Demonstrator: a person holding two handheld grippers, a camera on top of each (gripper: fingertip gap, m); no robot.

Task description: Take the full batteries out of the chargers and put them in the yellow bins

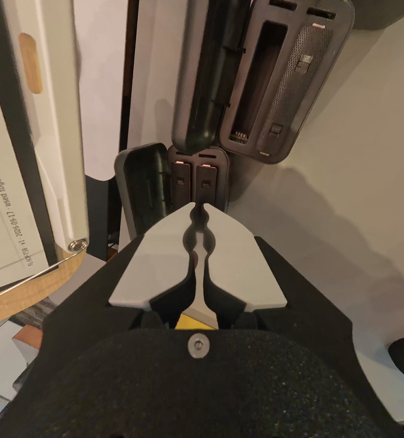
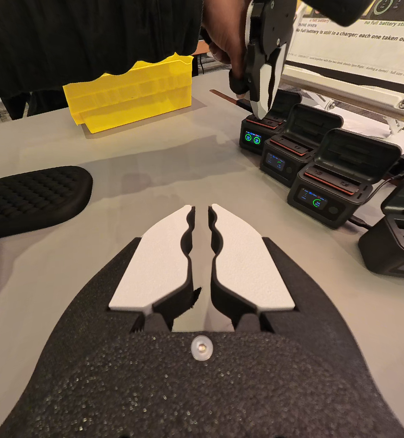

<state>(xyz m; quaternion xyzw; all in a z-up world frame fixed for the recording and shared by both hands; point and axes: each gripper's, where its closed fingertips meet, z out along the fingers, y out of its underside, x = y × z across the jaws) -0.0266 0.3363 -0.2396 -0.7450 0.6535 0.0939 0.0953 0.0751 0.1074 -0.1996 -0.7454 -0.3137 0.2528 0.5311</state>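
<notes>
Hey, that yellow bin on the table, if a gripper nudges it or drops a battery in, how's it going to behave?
The yellow bin looks like thin moulded plastic, so it is probably light and may slide on the smooth table when nudged. Its base looks long and flat, so tipping seems unlikely. The ribbed walls suggest that it is fairly stiff.

Printed lines run across the white instruction sheet behind the chargers; green ring readouts (small figures inside) light the charger screens.

Office-like demo desk: grey table, printed instruction board (framed), carpeted floor beyond.
</notes>
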